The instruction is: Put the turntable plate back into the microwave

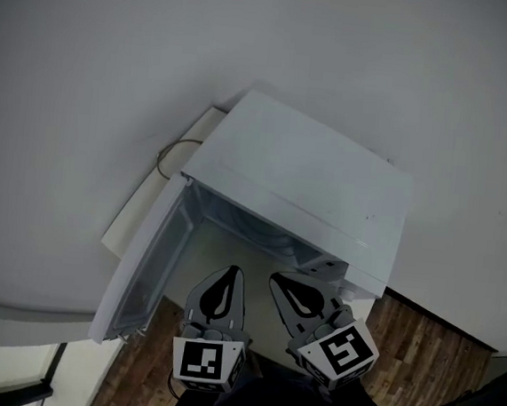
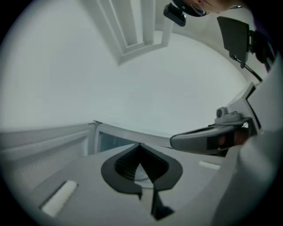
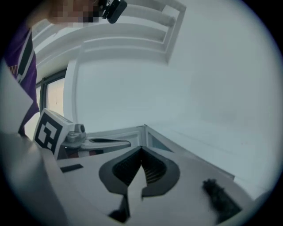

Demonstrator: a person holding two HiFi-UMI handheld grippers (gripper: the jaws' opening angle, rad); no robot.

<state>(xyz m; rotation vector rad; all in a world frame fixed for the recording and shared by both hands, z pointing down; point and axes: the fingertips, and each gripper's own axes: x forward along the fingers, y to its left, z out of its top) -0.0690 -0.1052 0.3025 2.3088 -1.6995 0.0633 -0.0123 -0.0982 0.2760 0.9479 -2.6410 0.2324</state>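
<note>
The white microwave point(image 1: 309, 176) stands on a white table with its door point(image 1: 145, 259) swung open to the left. A faint curved glassy rim point(image 1: 264, 230) shows just inside the cavity; I cannot tell for sure that it is the turntable plate. Both grippers hover side by side in front of the opening, pointing into it. My left gripper point(image 1: 232, 271) point(image 2: 139, 145) is shut with nothing between its jaws. My right gripper point(image 1: 275, 278) point(image 3: 141, 148) is shut and empty too. Each gripper view shows the other gripper beside it.
A thin cable loop point(image 1: 173, 154) lies behind the microwave's left rear corner. A flat pale board point(image 1: 141, 209) sits along its left side. Wooden floor point(image 1: 427, 348) shows below the table's edge, and a dark frame point(image 1: 5, 379) stands at the lower left.
</note>
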